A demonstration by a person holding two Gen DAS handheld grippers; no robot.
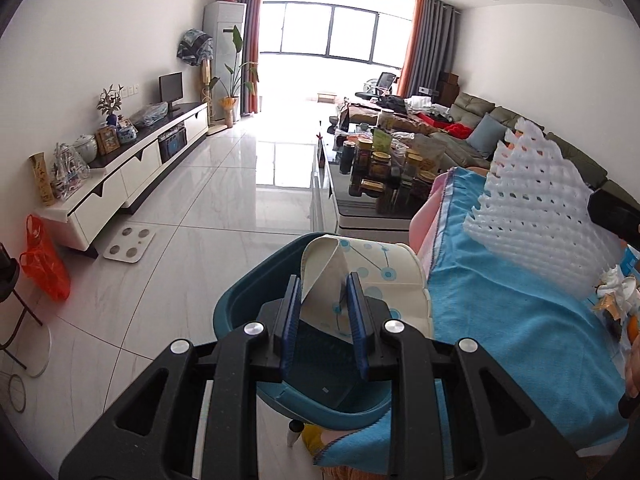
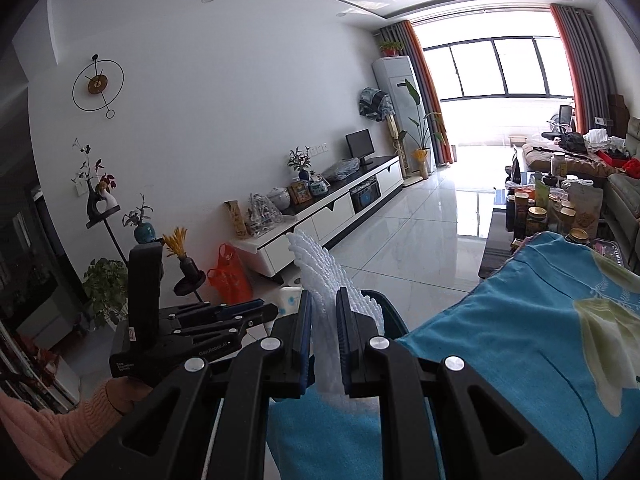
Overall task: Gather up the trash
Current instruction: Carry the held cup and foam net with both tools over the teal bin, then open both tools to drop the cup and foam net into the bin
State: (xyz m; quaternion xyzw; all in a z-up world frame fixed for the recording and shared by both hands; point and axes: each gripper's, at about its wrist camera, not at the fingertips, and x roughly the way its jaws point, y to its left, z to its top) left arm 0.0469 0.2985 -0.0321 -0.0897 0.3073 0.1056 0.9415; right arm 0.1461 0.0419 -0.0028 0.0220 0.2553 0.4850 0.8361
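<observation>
your left gripper (image 1: 325,305) pinches a folded paper cup (image 1: 360,276) over the teal bin (image 1: 236,300); your right gripper (image 2: 323,336) clamps white foam netting (image 2: 320,276). springy netting could catch on the pads and miss the bin.

Both views are lit by daylight from the large window (image 1: 328,36) at the far end of the room; the panes are overexposed to near white. The glossy floor tiles (image 1: 224,200) carry a strong reflected glare band below it. Near objects are sharp. Fisheye distortion bends walls and ceiling lines, and the corners of each view are vignetted black
</observation>
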